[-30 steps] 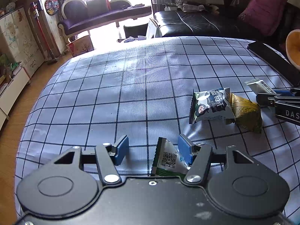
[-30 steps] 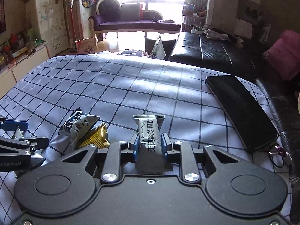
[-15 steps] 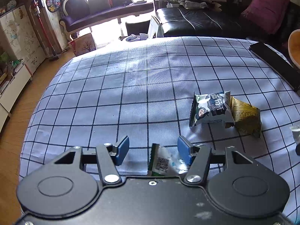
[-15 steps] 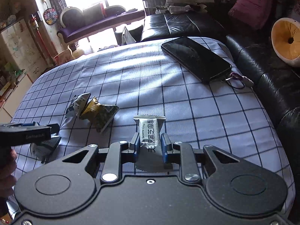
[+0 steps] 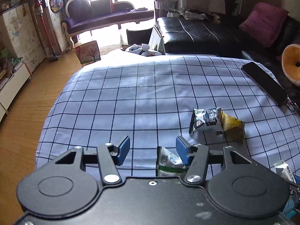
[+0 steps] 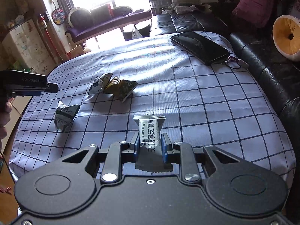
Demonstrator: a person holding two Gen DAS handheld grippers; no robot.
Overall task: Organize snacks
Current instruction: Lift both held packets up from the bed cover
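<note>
My right gripper (image 6: 150,143) is shut on a grey sesame crisp bar (image 6: 149,131) and holds it above the checked cloth (image 6: 187,97). My left gripper (image 5: 152,147) is open over the cloth's near edge; a green-and-white snack packet (image 5: 167,162) lies below its right finger, loose on the cloth, and also shows in the right wrist view (image 6: 64,115). A grey-white snack bag (image 5: 205,120) and a gold snack bag (image 5: 232,127) lie touching to the right of my left gripper. In the right wrist view they lie ahead to the left, the grey-white snack bag (image 6: 100,82) beside the gold snack bag (image 6: 121,87).
A black phone (image 6: 199,46) with a keyring lies at the cloth's far right. A black leather sofa (image 6: 262,65) runs along the right side with a pink cushion (image 6: 256,1). Wooden floor (image 5: 28,108) drops off at the left.
Both grippers have lifted and drawn back from the cloth. The right one carries the sesame bar with it. The green-and-white packet stays on the cloth under the open left gripper.
</note>
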